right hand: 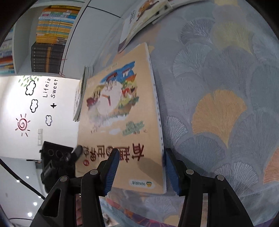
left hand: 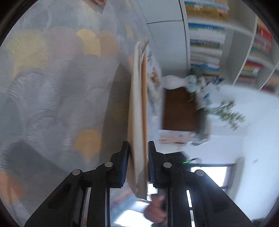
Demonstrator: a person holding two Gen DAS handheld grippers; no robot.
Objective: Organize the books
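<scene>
A large tan picture book [right hand: 122, 122] with a colourful drawing and red Chinese title stands tilted on edge on the patterned carpet [right hand: 218, 87]. My left gripper [left hand: 138, 148] is shut on this book [left hand: 137, 108], seen edge-on between the blue pads. My right gripper [right hand: 141, 157] is open, its fingers on either side of the book's lower spine edge, not pressing it. A few thin books [right hand: 82, 94] lean behind the tan one. Another open picture book [right hand: 143, 15] lies farther off on the carpet.
White shelves with rows of books [left hand: 205, 41] [right hand: 52, 35] stand against the wall. A white vase [left hand: 172, 82] with flowers sits on a brown stand [left hand: 179, 110]. The wall has cloud and sun stickers [right hand: 34, 104]. The other gripper's black body [right hand: 55, 162] shows behind the book.
</scene>
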